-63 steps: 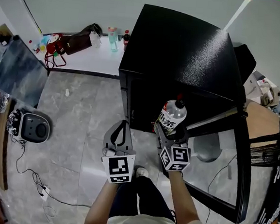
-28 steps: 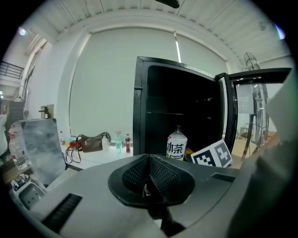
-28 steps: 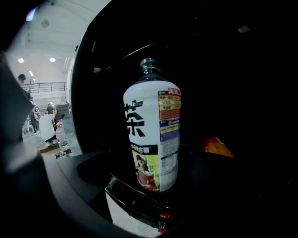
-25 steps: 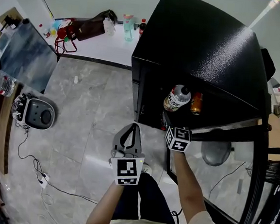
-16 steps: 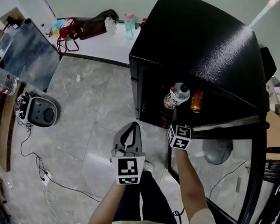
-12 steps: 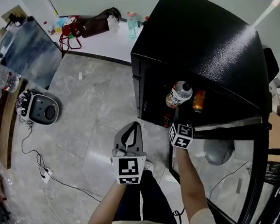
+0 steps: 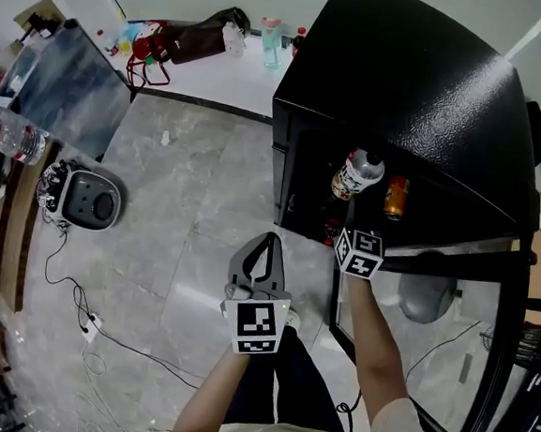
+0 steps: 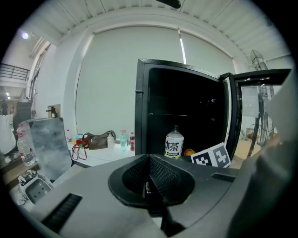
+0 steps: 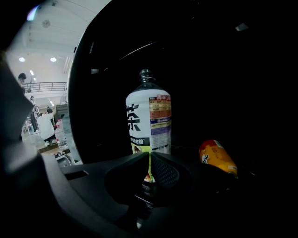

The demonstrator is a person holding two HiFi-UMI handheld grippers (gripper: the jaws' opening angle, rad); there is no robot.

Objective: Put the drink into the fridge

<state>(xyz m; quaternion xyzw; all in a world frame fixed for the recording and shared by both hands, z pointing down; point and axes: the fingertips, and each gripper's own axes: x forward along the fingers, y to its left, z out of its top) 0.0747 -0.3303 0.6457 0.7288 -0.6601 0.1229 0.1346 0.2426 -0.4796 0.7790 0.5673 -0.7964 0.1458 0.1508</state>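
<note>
The drink, a white-labelled tea bottle [image 7: 357,174] with a dark cap, stands upright on a shelf inside the open black fridge [image 7: 404,90]. It also shows in the right gripper view as the tea bottle [image 9: 149,123], just beyond my right gripper [image 9: 149,160], which is shut and empty. In the head view the right gripper [image 7: 348,217] sits at the fridge opening, just short of the bottle. My left gripper [image 7: 270,240] hangs shut and empty over the floor, left of the fridge. From the left gripper [image 8: 149,160] the bottle [image 8: 174,145] shows on the shelf.
An orange can [image 7: 395,197] lies right of the bottle, the same can [image 9: 217,157] on its side. The fridge's glass door [image 7: 491,277] stands open to the right. A round grey appliance [image 7: 91,201] and cables lie on the floor at left. A white ledge [image 7: 218,60] holds bags and bottles.
The bottle, carried by the right gripper outside the fridge 2.5 s ago, now stands on the shelf. The right gripper's jaws stand closed behind it. The left gripper barely moved.
</note>
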